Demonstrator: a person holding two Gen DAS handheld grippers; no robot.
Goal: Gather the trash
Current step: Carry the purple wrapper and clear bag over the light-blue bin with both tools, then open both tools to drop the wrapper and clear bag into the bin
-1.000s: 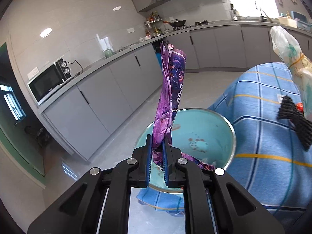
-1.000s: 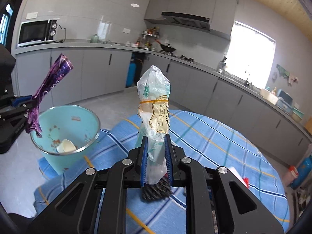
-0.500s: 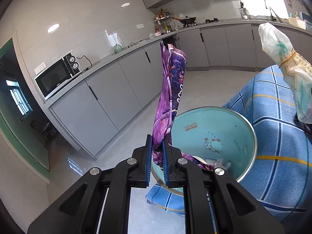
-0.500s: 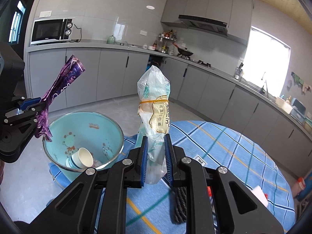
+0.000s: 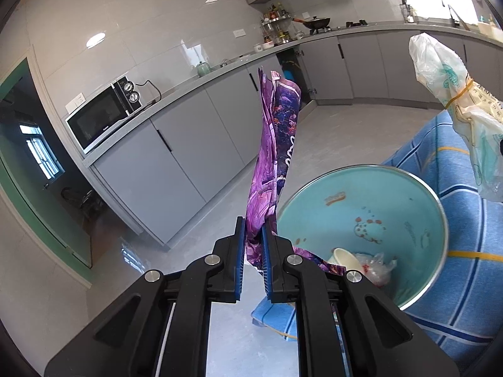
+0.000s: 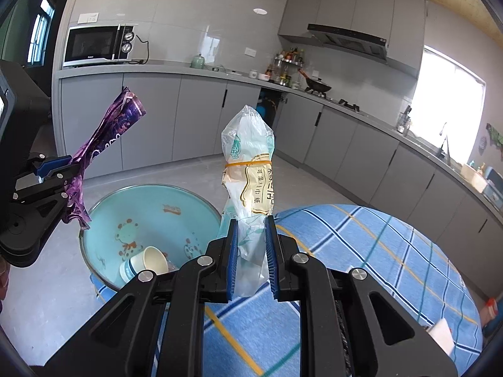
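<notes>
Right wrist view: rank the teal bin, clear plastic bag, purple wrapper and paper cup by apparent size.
1. teal bin
2. clear plastic bag, inflated by nearness to the camera
3. purple wrapper
4. paper cup

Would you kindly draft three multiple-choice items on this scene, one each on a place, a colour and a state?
1. Where does the paper cup lie?
A. on the tablecloth
B. inside the teal bin
C. on the counter

2. What colour is the wrapper in the left gripper?
A. purple
B. green
C. red

3. How are the jaws of the right gripper?
A. wide open and empty
B. shut on a cup
C. shut on the clear plastic bag

Answers:
1 B: the cup lies on its side at the bottom of the teal bin.
2 A: the purple wrapper rises from the jaws.
3 C: the blue pads press the clear plastic bag.
</notes>
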